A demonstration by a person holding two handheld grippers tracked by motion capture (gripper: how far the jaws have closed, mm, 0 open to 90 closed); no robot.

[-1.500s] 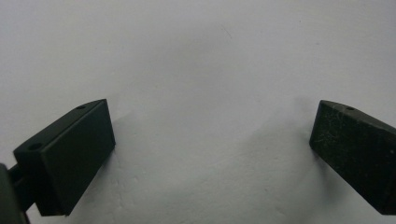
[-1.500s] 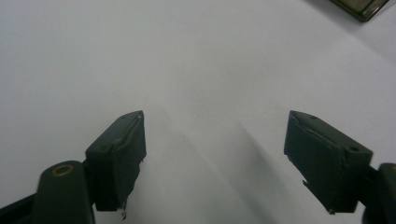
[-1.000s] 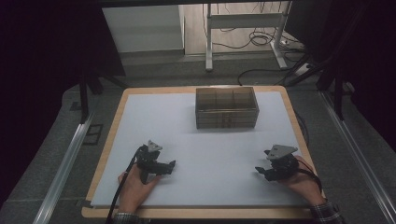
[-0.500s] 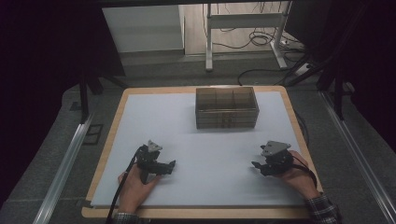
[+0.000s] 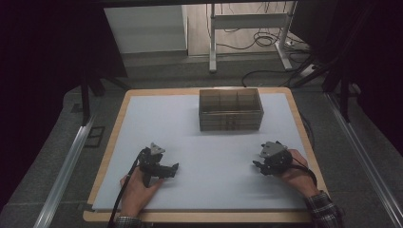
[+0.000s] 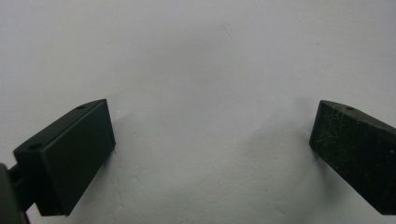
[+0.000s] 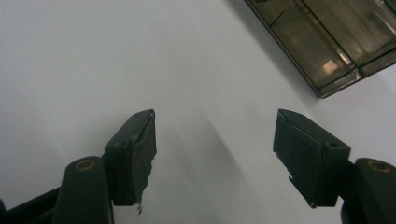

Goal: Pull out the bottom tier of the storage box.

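One translucent brown plastic box [image 5: 231,109], rectangular with divided compartments, stands at the far middle of a smooth white desk [image 5: 209,152]. Two black grippers rest near the front edge, left gripper [image 5: 167,169] and right gripper [image 5: 258,166], well apart from it. Both pairs of blocky fingers [image 7: 132,154] are spread, empty.
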